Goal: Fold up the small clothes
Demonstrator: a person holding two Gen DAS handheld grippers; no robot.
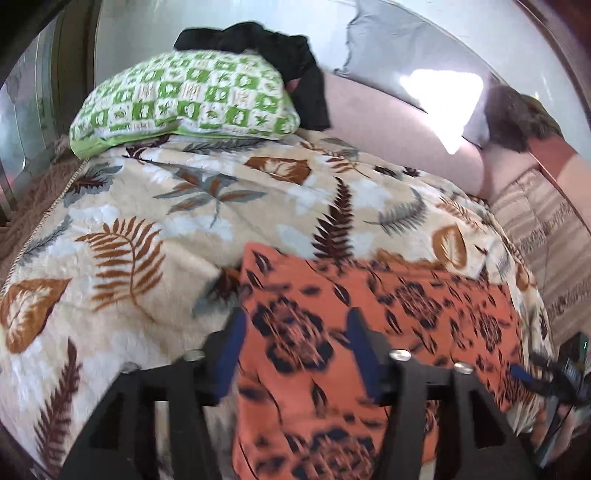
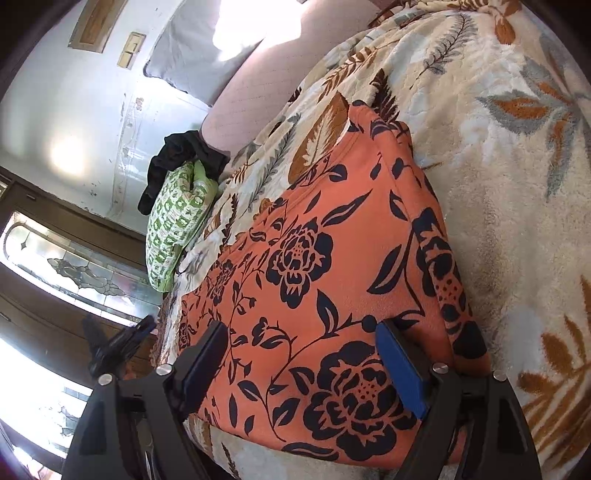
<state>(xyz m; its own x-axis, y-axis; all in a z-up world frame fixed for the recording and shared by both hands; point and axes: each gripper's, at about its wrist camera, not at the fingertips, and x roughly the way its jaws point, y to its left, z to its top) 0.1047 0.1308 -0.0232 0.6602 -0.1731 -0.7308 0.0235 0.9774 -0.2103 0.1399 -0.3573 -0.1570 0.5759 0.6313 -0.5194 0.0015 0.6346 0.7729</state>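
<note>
An orange cloth point(image 2: 325, 266) with dark flowers lies folded flat on the bed, on top of a fluffy blanket point(image 1: 155, 206) with brown and grey leaves. The left tongs point(image 1: 295, 332) hang over the near part of the cloth. Their jaws stand apart, with nothing pinched between the blue pads point(image 1: 231, 350), and the cloth under them looks blurry in the left view. The right tongs point(image 2: 303, 350) are over the near edge of the same cloth, and their jaws stand wide. The cloth lies between and under them, but the pads point(image 2: 400, 373) do not squeeze it. In the right view the left tongs show up small and dark, off to the left side of the cloth. In the left view a bit of the right tongs point(image 1: 554, 380) peeks in at the right edge. Farther back on the bed sits a green and white pillow point(image 1: 184, 99) with a black cloth point(image 1: 280, 55) thrown over its top. Next to it is a pink pillow point(image 1: 399, 125), with a bright patch of sun on the wall point(image 1: 258, 14) behind. A door with coloured glass point(image 2: 74, 269) stands past the end of the bed.
</note>
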